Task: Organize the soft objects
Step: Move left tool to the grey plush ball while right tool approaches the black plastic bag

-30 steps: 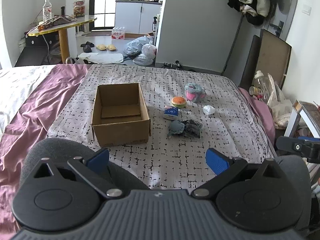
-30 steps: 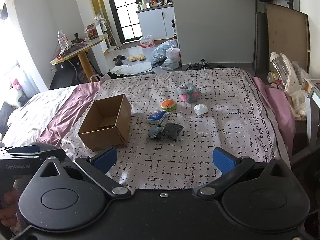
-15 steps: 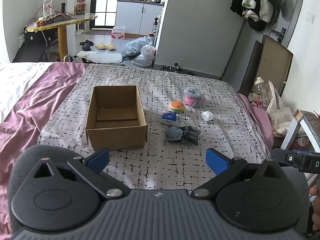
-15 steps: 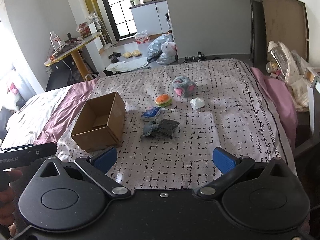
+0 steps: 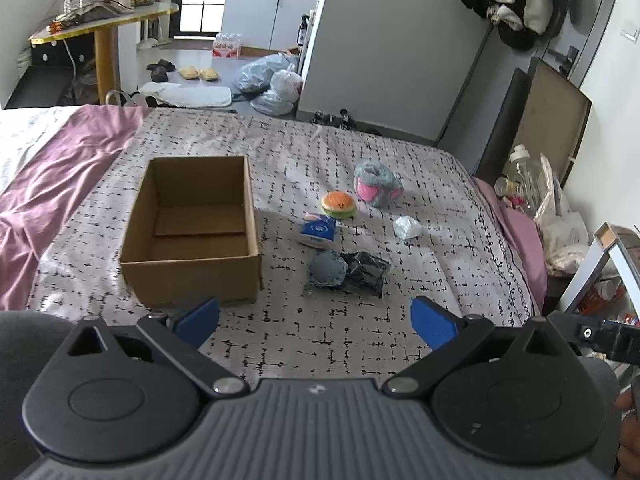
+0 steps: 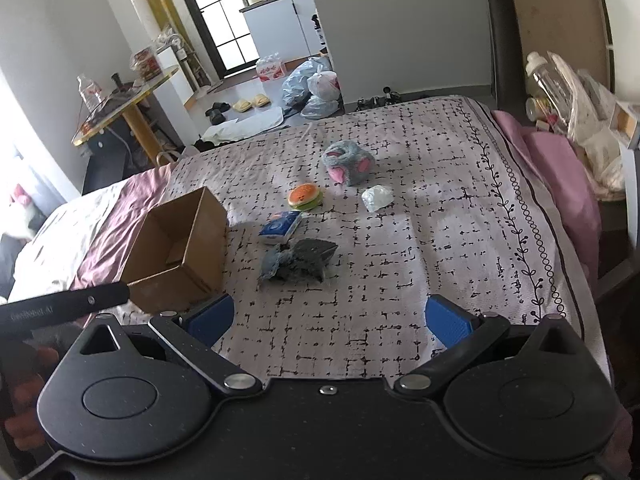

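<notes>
On the bed (image 5: pixel 280 332), an open cardboard box (image 5: pixel 192 232) sat left of the soft objects: a grey plush (image 5: pixel 376 184), burger toy (image 5: pixel 338 205), tissue pack (image 5: pixel 319 232), white wad (image 5: pixel 406 227) and dark bundle (image 5: pixel 348 274). Both the left gripper (image 5: pixel 316 322) and right gripper (image 6: pixel 330 320) hovered wide, holding nothing.

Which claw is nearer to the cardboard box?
Left. The left claw hovers just in front of the cardboard box, one fingertip near its front wall. The right claw sits farther to the box's right.
</notes>
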A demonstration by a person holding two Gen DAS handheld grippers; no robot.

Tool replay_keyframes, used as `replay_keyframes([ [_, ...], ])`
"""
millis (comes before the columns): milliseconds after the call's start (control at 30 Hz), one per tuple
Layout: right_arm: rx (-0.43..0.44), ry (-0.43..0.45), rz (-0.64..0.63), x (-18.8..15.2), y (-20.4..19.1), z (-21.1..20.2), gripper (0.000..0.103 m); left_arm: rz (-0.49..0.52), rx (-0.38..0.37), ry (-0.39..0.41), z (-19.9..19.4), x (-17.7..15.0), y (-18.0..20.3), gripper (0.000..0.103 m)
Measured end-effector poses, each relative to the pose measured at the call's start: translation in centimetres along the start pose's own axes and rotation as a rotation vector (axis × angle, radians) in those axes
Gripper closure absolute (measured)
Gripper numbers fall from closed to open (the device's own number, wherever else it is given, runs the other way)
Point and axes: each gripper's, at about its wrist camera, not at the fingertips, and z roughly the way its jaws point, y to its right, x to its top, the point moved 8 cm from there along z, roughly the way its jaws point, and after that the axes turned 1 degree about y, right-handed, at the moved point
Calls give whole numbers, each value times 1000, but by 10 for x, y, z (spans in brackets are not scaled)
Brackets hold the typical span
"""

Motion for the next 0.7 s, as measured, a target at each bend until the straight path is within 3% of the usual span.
replay_keyframes([
  [467, -16, -72, 97, -4, 40, 55, 0, 0, 21, -84, 61, -5, 10, 4],
  [700, 40, -73, 148, -6, 50, 79, 0, -3, 25, -114, 89, -7, 17, 12],
])
